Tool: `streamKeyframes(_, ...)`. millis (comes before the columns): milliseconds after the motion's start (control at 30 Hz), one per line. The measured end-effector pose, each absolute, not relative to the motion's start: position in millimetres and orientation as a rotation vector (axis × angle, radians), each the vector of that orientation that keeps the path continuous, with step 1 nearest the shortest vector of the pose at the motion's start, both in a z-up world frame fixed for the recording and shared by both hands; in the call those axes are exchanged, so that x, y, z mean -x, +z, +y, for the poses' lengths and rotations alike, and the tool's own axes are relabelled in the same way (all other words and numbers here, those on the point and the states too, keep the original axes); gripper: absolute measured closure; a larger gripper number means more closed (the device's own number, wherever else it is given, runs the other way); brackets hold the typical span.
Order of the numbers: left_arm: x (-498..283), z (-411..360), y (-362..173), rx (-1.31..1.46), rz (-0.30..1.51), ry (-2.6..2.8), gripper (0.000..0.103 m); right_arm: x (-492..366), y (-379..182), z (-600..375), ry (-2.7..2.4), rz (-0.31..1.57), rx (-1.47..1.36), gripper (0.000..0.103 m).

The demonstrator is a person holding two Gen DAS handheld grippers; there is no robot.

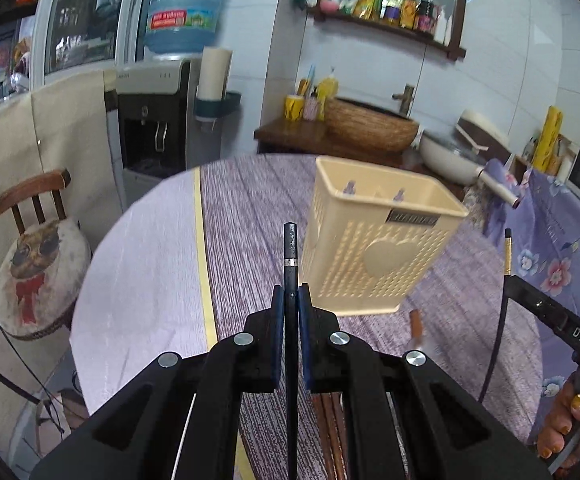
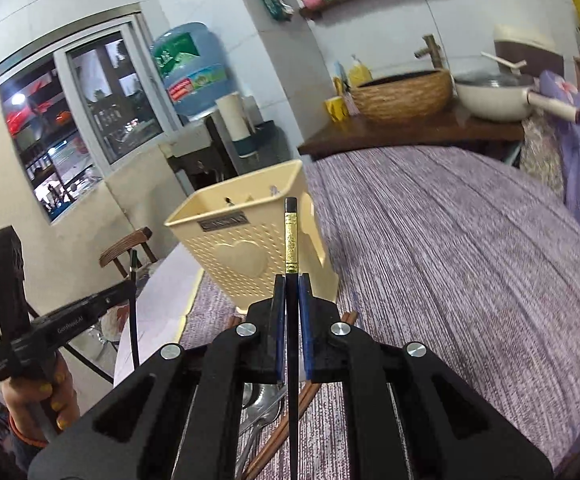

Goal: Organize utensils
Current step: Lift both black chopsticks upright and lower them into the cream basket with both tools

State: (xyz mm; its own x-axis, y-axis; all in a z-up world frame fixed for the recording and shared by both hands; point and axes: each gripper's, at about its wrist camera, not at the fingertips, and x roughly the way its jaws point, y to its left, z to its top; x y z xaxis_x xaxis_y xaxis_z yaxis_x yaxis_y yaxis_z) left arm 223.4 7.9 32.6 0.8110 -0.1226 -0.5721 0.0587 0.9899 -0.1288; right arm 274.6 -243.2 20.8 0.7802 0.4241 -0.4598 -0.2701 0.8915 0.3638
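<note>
My left gripper is shut on a black chopstick with a silver band that points up and forward. The cream perforated utensil basket stands on the table just right of its tip. My right gripper is shut on a black chopstick with a gold band, in front of the same basket. Each gripper shows in the other's view: the right one at the right edge, the left one at the left edge. Brown chopsticks and metal spoons lie on the table below.
The round table wears a purple striped cloth. A wooden chair with a cushion stands at its left. Behind are a water dispenser, a woven bowl, a white pan and a floral cloth at the right.
</note>
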Motion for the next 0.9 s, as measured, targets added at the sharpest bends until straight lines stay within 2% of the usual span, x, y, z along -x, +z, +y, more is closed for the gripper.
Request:
streamKeyframes(233, -199, 13, 63, 0.101, 0.53, -0.128, 0.095, -255, 44, -247, 0.425, 0.498, -0.244, 0.095)
streamKeyframes(900, -183, 31, 85, 0.132, 0.466, -0.132, 0.095, -245, 67, -239, 0.492, 0.454, -0.208, 0.095)
